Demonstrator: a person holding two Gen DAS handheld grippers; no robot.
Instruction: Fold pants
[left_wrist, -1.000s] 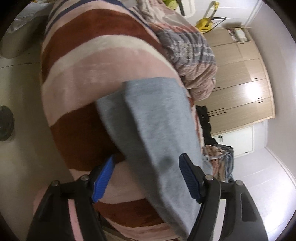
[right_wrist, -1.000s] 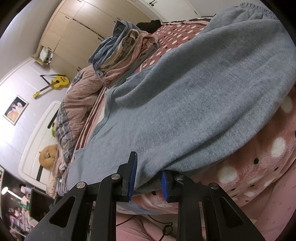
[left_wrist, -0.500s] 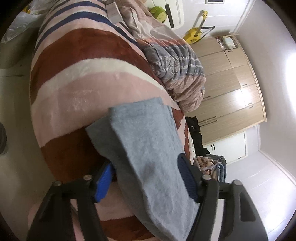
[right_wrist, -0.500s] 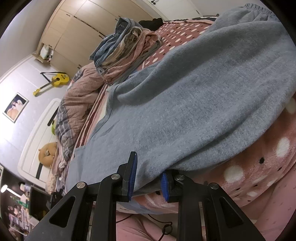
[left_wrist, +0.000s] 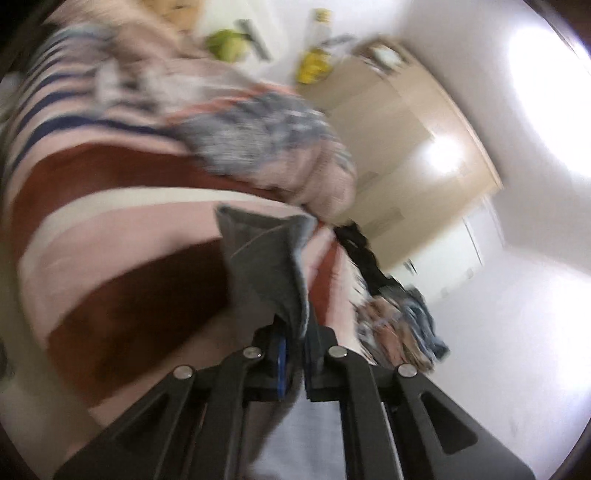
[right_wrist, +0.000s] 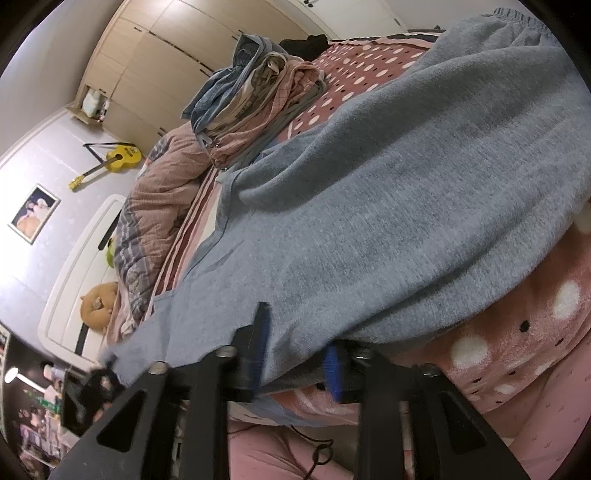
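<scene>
The left gripper points forward over the bed, its two fingers drawn close together and pinching a bunched fold of the grey pants. The cloth rises out from between the fingers as a narrow, crumpled strip standing off the striped blanket beneath it; this view is smeared by blur, so finer detail of the grip is hard to read. Beyond the strip lies a rumpled quilt, and past that the wooden wardrobe.

The right gripper sits low at the bed's edge, its fingers pressed onto the near hem of the pants, with a thick wad of cloth between the blue pads. From there the garment spreads out broad and mostly flat across the dotted pink blanket, its elastic waistband reaching the far upper right. Just beside its far edge is a heap of other clothes, with a yellow guitar against the wall behind
</scene>
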